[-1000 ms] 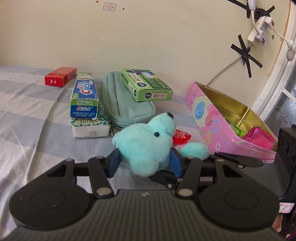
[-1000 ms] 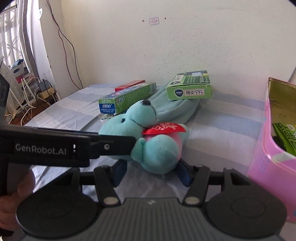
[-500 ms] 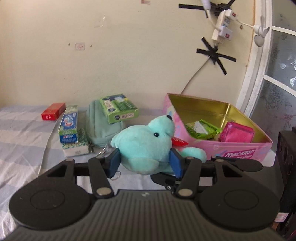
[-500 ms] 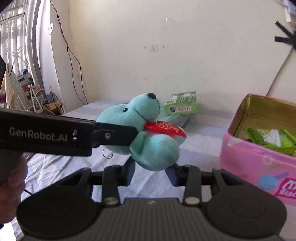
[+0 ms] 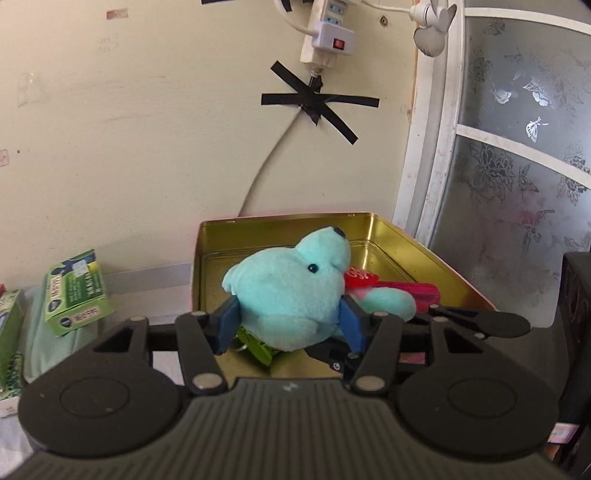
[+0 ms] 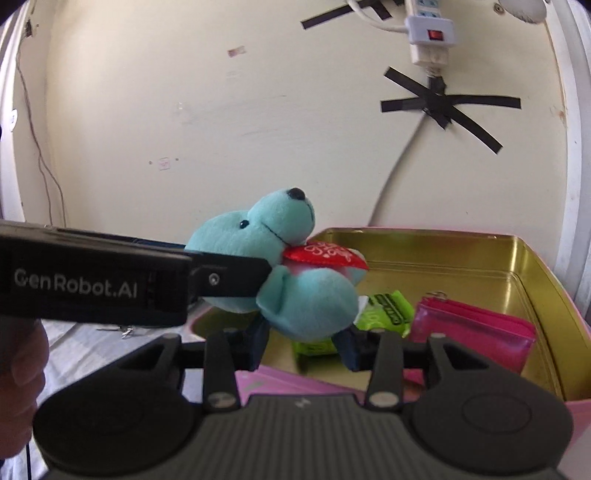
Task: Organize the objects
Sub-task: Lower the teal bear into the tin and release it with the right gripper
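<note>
A turquoise plush bear [image 5: 291,291] with a red heart [image 6: 325,255] hangs in the air over the open pink tin [image 5: 391,229], gold inside. My left gripper [image 5: 289,326] is shut on the bear's head. My right gripper [image 6: 303,338] is shut on the bear's body [image 6: 310,306]. The left gripper's arm crosses the right wrist view [image 6: 110,277]. In the tin [image 6: 532,266] lie a pink wallet [image 6: 472,328] and a green packet [image 6: 384,310].
A green medicine box [image 5: 75,293] rests on a mint pouch [image 5: 44,343] at the left, on the striped cloth. A taped cable and a power strip [image 5: 325,33] hang on the wall behind. A frosted window [image 5: 517,166] stands at the right.
Both grippers have lifted the bear off the cloth and carried it right, from beside the tin to above its open inside. Both grips stay shut.
</note>
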A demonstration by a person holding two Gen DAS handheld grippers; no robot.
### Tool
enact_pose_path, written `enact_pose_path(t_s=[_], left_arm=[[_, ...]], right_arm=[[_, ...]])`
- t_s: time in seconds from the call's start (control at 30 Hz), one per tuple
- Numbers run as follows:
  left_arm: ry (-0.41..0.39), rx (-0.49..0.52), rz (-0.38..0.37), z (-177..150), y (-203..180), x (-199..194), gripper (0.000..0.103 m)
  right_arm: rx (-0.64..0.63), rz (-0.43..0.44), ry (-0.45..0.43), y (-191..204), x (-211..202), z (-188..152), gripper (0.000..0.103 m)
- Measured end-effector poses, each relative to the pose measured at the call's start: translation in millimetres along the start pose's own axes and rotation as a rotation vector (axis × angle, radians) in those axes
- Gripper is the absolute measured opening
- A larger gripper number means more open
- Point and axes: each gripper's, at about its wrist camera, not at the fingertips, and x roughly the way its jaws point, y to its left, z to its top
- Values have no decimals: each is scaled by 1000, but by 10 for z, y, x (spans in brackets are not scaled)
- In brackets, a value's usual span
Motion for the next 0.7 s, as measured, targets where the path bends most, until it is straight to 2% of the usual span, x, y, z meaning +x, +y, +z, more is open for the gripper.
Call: enact_pose_path(t_s=[0.1, 0.13, 0.2, 0.33, 0.43, 0.7], left_arm=[[14, 0, 6, 63, -62, 262, 63], [14, 5, 18, 82, -84, 330, 63], [26, 27, 68, 119, -141, 469, 67], [43, 18, 126, 157, -178, 647, 71], [35, -12, 125, 191, -174, 649, 71], [36, 3, 210, 222, -115, 403, 71]], right_arm=[[32, -42, 14, -256, 148, 30, 46], [47, -68, 3, -336, 179, -2, 48], [82, -103, -39, -454, 203, -44, 57], [92, -151, -104, -597, 65, -77, 63], [107, -171, -131, -676, -22, -63, 65], [108, -169, -187, -685, -134, -37, 67]])
